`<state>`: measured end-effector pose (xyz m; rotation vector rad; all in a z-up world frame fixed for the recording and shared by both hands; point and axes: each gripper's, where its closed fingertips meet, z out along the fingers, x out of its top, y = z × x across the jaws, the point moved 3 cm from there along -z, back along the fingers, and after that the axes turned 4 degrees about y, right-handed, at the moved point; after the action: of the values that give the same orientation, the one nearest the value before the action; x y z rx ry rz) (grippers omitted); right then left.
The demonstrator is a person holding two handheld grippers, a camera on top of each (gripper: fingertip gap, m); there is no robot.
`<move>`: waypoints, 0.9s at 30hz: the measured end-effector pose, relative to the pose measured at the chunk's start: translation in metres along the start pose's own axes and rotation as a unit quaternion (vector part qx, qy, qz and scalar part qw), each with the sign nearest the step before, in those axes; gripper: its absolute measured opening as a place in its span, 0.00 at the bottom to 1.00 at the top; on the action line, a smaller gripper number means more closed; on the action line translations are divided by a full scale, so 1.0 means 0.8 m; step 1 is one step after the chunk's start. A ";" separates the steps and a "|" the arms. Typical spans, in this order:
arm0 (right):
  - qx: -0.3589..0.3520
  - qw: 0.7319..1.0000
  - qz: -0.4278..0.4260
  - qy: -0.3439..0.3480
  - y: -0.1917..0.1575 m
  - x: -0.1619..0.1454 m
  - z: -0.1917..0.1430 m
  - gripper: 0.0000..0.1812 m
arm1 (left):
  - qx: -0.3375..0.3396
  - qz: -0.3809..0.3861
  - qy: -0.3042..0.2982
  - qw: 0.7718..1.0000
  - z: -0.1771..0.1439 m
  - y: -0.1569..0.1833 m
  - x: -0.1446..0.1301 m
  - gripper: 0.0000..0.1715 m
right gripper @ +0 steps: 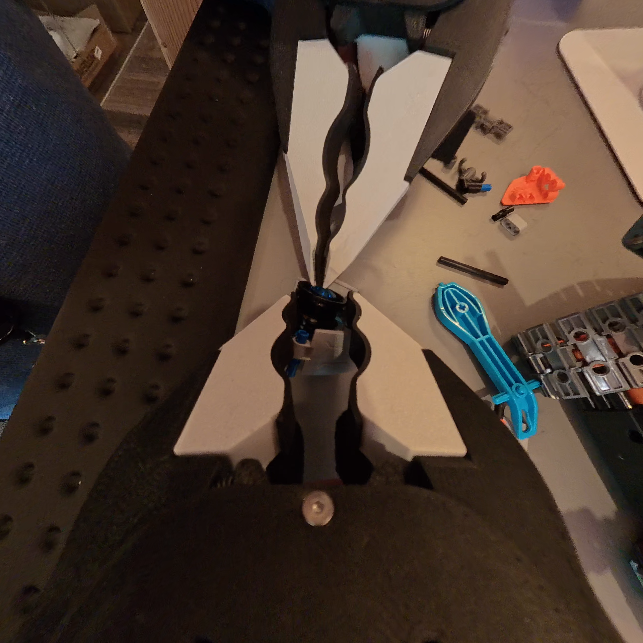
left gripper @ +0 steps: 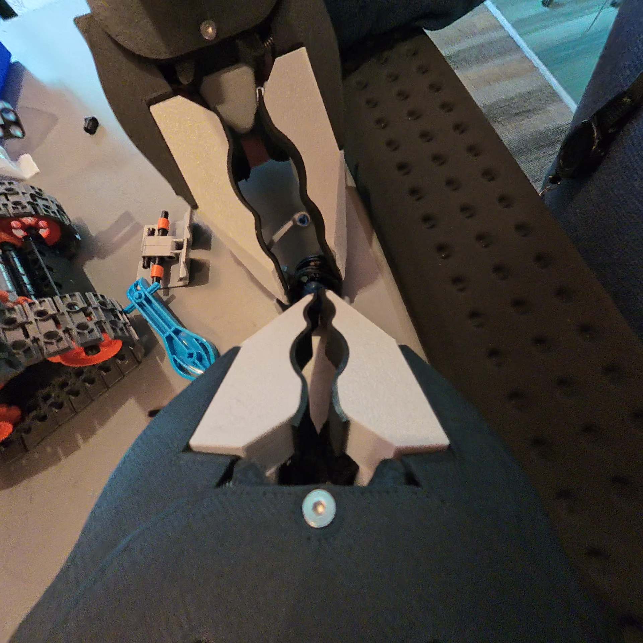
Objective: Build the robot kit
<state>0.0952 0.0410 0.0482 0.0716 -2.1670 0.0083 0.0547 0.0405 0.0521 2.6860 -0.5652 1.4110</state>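
Note:
My right gripper [right gripper: 322, 299] is shut on a small assembly [right gripper: 327, 342]: a grey block with blue pins and a black wheel [right gripper: 315, 295] at the front. My left gripper [left gripper: 317, 301] faces it tip to tip and is shut. Its tips touch the wheel's blue hub; I cannot tell if they pinch anything. In the left wrist view the right gripper [left gripper: 313, 278] comes down from above with the black wheel [left gripper: 313, 268] between its fingers. In the right wrist view the left gripper [right gripper: 320, 275] comes from the top. Both hover above a grey table [right gripper: 400, 243].
A bright blue plastic tool [left gripper: 174, 334] [right gripper: 483, 351] lies beside a black tracked model with orange wheels [left gripper: 52, 313] [right gripper: 591, 348]. A small grey part with orange bushes [left gripper: 167, 250], a black axle [right gripper: 471, 270] and an orange piece [right gripper: 532, 186] lie loose. A black perforated strip [left gripper: 487, 243] [right gripper: 139, 243] runs along the table's edge. Less than 4 cm separates the two grippers' tips. From the right gripper's tips to the black axle [right gripper: 471, 270] is close to 9 centimetres.

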 end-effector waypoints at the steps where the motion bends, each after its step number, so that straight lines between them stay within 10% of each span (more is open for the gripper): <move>1: 0.001 1.000 -0.002 0.001 -0.001 0.000 0.000 0.14 | 0.001 -0.010 0.006 1.000 0.001 0.001 -0.001 0.00; 16: -0.015 1.000 0.005 -0.011 0.001 0.000 -0.007 0.16 | 0.003 -0.081 -0.003 0.997 0.006 -0.006 -0.012 0.23; 27: -0.095 0.994 0.040 0.019 0.008 0.014 -0.059 0.20 | 0.010 -0.086 0.007 0.996 -0.002 -0.009 -0.006 0.16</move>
<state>0.1278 0.0485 0.0841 -0.1243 -2.1214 -0.1493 0.0535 0.0488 0.0498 2.6625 -0.3105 1.3965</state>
